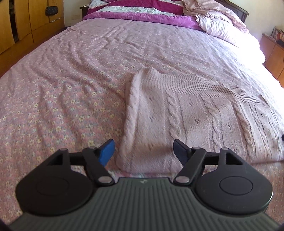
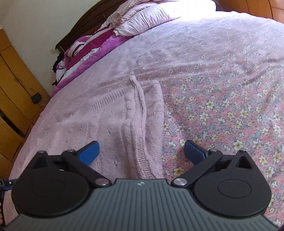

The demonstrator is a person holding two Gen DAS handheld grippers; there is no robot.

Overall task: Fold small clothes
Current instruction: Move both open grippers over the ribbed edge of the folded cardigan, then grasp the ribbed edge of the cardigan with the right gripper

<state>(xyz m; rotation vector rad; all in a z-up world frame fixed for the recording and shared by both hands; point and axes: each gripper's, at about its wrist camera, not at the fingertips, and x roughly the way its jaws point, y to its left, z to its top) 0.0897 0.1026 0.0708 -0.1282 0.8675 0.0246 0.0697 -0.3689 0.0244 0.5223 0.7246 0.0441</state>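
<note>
— Where's the sweater (image 1: pixel 186 110) lying?

— Flat on the bed (image 1: pixel 74 74), towards the near edge, well short of the pillows. It's a pale pink cable knit, thick ropes running down the front, a ribbed collar at the far end. One side is folded over, so along that edge you see a doubled, rounded ridge of knit.

— And the left gripper (image 1: pixel 143 151)?

— Spread well apart, hanging just above the sweater's near hem. Nothing between the jaws but air. One fingertip pad (image 1: pixel 106 152) is bright blue, sitting over the floral sheet just beside the folded edge; the other sits over the knit itself. I can't tell whether either one brushes the wool.

— The right gripper (image 2: pixel 142 152)?

— As wide as it goes, empty too. It straddles the other long edge of the sweater (image 2: pixel 124 124): one blue pad (image 2: pixel 88 152) above the knit, the other above the sheet.

— What's the sheet like?

— Thin pink cotton, printed with small white and yellow flowers, rumpled into long shallow ripples. At the head of the bed there's a quilted magenta-and-white striped blanket (image 1: pixel 134 10) and a puckered pale pink pillow (image 1: pixel 220 23). Wooden wardrobe doors (image 1: pixel 19 23) stand along one side of the bed.
</note>
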